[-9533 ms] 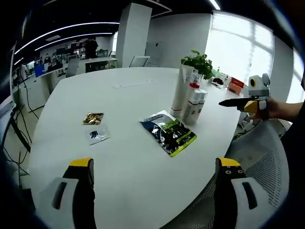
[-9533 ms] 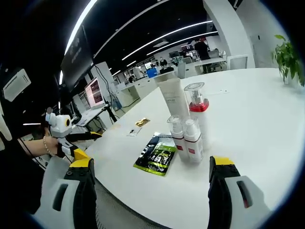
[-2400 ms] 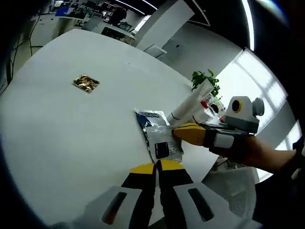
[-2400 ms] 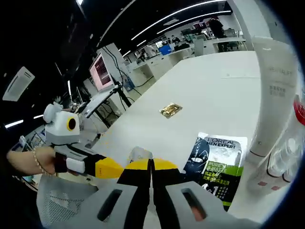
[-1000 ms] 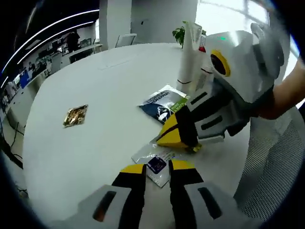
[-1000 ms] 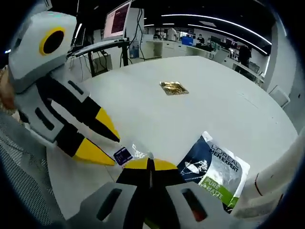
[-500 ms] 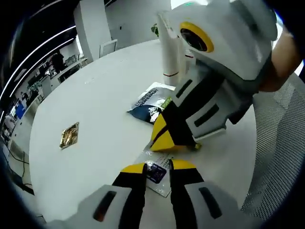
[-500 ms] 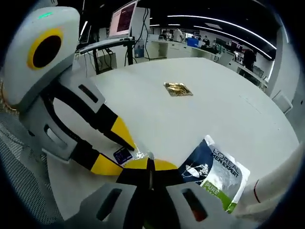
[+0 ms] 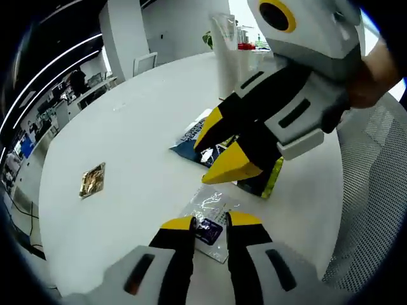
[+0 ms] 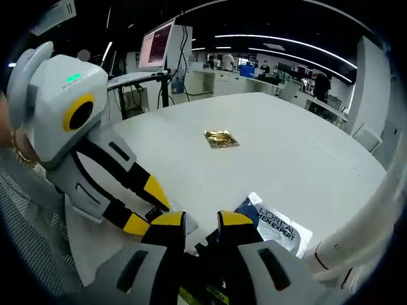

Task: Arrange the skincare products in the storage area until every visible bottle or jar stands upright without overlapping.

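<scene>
Left gripper (image 9: 205, 223): white shell, black jaws, yellow tips. Right gripper (image 10: 201, 222): identical colours. A beaded bracelet (image 10: 17, 154) circles the wrist.

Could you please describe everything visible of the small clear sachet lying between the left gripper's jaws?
The small clear sachet is a flat, crinkled, see-through plastic packet with a dark blue-purple label patch near one end. It lies flat on the white table, near its edge. The left gripper has its yellow-tipped jaws closed on the labelled end. The right gripper hovers just above, jaws parted, beside the dark and green packet.
</scene>
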